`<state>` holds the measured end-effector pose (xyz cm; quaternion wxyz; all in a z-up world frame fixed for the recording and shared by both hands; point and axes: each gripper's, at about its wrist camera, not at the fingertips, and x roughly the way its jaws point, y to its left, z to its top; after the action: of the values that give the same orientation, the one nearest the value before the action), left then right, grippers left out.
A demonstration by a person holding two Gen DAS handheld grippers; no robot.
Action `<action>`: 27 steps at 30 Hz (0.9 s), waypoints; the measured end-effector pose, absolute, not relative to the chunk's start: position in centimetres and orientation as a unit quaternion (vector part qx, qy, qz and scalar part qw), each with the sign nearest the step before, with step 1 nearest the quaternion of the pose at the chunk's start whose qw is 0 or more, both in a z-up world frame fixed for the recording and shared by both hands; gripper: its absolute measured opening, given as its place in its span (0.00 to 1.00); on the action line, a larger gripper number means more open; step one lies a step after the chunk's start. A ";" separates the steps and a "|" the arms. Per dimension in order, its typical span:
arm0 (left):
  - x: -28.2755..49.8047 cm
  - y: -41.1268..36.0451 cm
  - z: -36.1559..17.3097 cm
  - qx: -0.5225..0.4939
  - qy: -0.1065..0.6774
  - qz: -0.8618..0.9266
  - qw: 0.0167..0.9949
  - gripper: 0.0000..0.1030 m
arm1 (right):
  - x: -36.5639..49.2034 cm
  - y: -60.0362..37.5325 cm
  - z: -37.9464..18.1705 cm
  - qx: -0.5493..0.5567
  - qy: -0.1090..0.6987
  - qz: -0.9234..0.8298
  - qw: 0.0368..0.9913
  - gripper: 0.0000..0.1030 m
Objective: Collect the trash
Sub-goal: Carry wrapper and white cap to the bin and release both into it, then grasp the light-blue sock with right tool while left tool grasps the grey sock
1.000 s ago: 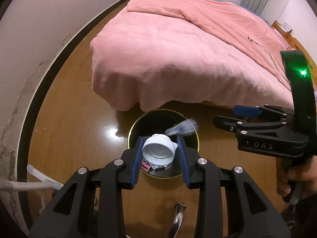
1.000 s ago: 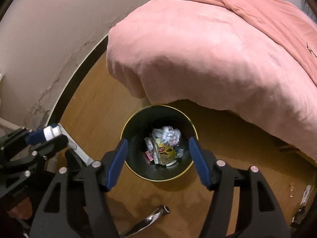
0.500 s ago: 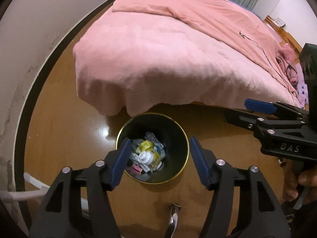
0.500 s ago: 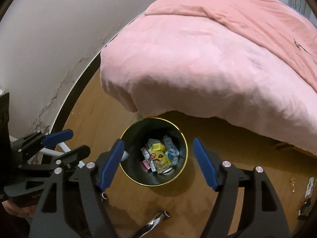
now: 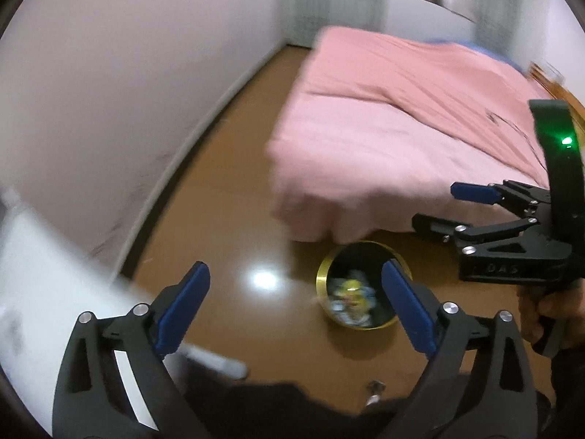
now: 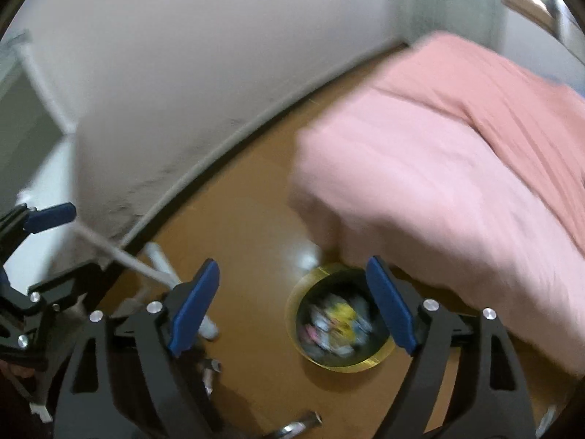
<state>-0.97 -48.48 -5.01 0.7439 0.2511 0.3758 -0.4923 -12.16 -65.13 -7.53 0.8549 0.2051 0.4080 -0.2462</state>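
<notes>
A round black trash bin with a gold rim (image 5: pixel 321 285) stands on the wooden floor by the foot of the bed, holding several pieces of blurred trash (image 5: pixel 351 298). It also shows in the right wrist view (image 6: pixel 292 314), with trash (image 6: pixel 338 323) inside. My left gripper (image 5: pixel 296 309) is open and empty, raised well above the floor and left of the bin. My right gripper (image 6: pixel 292 309) is open and empty, above the bin's left rim. The right gripper also shows at the right of the left wrist view (image 5: pixel 438 206).
A bed with a pink cover (image 5: pixel 402 128) fills the right side. A white wall with a dark skirting board (image 5: pixel 175 168) runs along the left. A white stand with tube legs (image 6: pixel 161 259) is at the lower left. A metal chair leg (image 6: pixel 296 428) is below.
My left gripper opened and dropped the white bottle into the bin. Both grippers then rose and swung left, away from the bin. The views are now blurred by motion.
</notes>
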 end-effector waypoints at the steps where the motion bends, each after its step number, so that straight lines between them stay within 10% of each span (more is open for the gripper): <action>1: 0.4 -46.2 -4.0 0.241 0.377 -0.473 0.759 0.90 | -10.5 -63.6 -6.4 0.197 0.403 -0.222 0.866 0.81; 15: 16.8 -7.0 -0.2 0.128 0.406 -0.145 0.893 0.90 | 15.9 -31.4 -0.3 0.032 0.436 0.148 0.887 0.83; 27: 25.3 2.4 -4.9 0.079 0.455 -0.118 0.879 0.90 | 26.9 -20.5 -4.4 -0.067 0.488 0.170 0.854 0.83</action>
<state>25.30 2.41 -4.90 0.8791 0.0795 0.4547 -0.1184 26.90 -20.49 -4.41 0.8535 -0.0668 0.4879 0.1704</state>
